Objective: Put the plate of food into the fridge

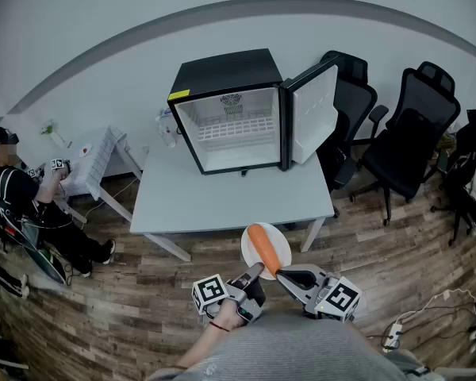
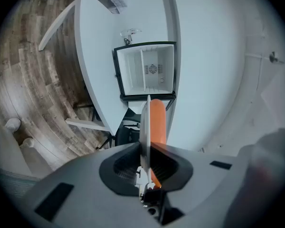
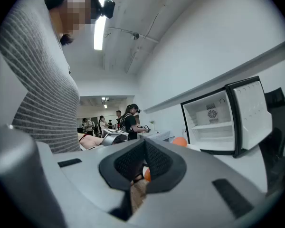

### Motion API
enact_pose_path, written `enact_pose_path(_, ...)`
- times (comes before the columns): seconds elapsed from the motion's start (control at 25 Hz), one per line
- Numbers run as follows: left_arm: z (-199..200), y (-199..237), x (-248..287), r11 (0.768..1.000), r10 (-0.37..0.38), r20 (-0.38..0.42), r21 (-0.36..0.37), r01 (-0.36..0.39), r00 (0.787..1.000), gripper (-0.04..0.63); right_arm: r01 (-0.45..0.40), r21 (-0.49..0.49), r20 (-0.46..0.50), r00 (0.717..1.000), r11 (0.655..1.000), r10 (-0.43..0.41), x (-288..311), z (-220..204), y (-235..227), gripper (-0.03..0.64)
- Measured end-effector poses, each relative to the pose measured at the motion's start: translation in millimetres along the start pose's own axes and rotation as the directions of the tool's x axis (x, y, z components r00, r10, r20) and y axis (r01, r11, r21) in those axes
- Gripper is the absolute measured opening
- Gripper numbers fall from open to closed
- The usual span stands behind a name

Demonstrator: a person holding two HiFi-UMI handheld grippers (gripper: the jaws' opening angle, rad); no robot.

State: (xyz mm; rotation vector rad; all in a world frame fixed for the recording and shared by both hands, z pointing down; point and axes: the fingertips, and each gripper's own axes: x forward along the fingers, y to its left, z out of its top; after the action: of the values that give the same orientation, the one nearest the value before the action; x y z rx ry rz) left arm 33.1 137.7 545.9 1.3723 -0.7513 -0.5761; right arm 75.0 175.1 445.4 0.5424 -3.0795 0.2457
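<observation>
From the head view, you hold the plate (image 1: 283, 249) low in front of you, over the wood floor just off the near edge of the white table (image 1: 222, 197) and well short of the fridge (image 1: 230, 105). The plate is round, white and shallow, and on it lies one long orange carrot (image 1: 264, 248), smooth and blunt-ended, running from the far rim back toward you. Your left gripper (image 1: 254, 272) meets the plate's near rim, and your right gripper (image 1: 284, 275) sits just beside it at the same edge. The fridge stands at the back of the table with its door (image 1: 316, 113) swung wide to the right, showing a white interior with a wire shelf (image 1: 236, 128). In the left gripper view, your left gripper (image 2: 145, 148) is clamped on the plate (image 2: 145, 127). You see the plate edge-on as a thin pale blade running straight up from between the closed jaws, with the carrot (image 2: 157, 122) lying against its right face. Beyond them are the table (image 2: 92, 65) and the open fridge (image 2: 147, 70). In the right gripper view, your right gripper (image 3: 145, 144) has its jaws drawn together at the tips. Nothing sits plainly between them — only a sliver of orange and white shows through the narrow gap lower down, and you cannot tell whether they touch the plate. The carrot's (image 3: 179, 141) rounded end peeks over the right jaw, and the fridge (image 3: 213, 122) stands open behind it.
</observation>
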Motion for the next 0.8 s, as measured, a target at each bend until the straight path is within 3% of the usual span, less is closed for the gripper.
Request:
enact_pose_path(0.52, 0.1, 0.1, 6.3, 1.0, 0.007, -0.012, -0.007, -0.007, 1.0, 0.052, -0.02, 0.025, -0.001, 1.0, 0.999, 0.02, 2.7, -0.8, -5.7, 0.012)
enact_pose_path(0.8, -1.1, 3.2, 9.6, 1.0, 0.009, -0.006, -0.014, -0.009, 1.0, 0.052, -0.16, 0.032, -0.006, 0.987, 0.987, 0.16, 7.5, -5.6, 12.8, 0.014)
